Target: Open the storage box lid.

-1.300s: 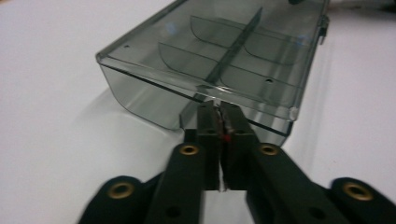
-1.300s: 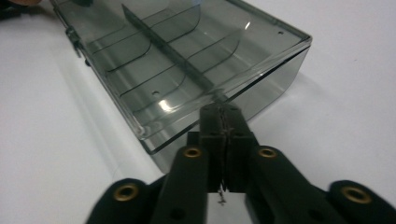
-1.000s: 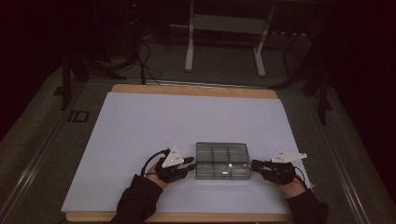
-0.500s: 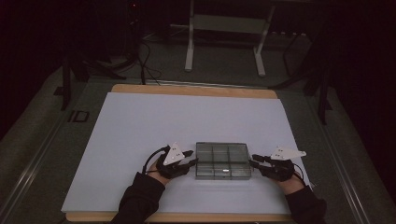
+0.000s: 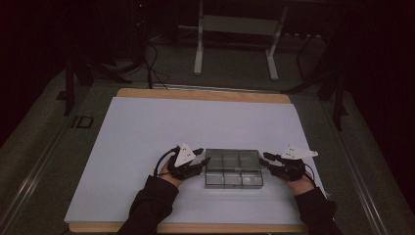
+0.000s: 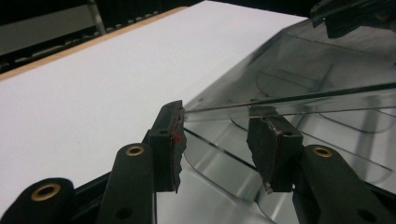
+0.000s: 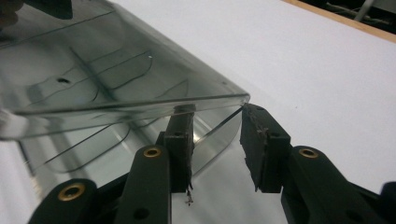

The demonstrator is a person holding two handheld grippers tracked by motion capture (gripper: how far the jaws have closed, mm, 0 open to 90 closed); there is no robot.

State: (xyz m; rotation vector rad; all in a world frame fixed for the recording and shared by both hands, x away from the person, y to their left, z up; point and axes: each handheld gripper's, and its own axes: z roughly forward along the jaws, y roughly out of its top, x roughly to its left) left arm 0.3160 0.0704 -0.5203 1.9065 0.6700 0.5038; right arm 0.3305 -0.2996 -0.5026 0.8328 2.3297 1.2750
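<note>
- Compared with a second ago, I see my right gripper (image 5: 266, 160) has closed in from the right; it now reaches the box's right end, where before a gap showed. My left gripper (image 5: 204, 160) has stayed at the box's left end.
- The clear plastic box (image 5: 234, 168) sits in the lower middle of the high view, on the white sheet (image 5: 195, 127) near its lower edge, between my two hands.
- It is a flat rectangular organiser, smoky and see-through, glossy, split by thin dividers into six compartments in two rows of three.
- Its long axis runs left to right across the frame, one short end towards each gripper.
- In the left gripper view my left gripper (image 6: 219, 142) has its jaws apart, straddling the thin edge of the box (image 6: 299, 100); one jaw is inside the wall, one outside.
- In the right gripper view my right gripper (image 7: 217, 140) likewise stands apart, jaws either side of the box (image 7: 126, 70) corner wall.
- The jaws are matt black with worn, chipped pads.
- A wooden table edge (image 5: 203, 95) borders the sheet at the top.
</note>
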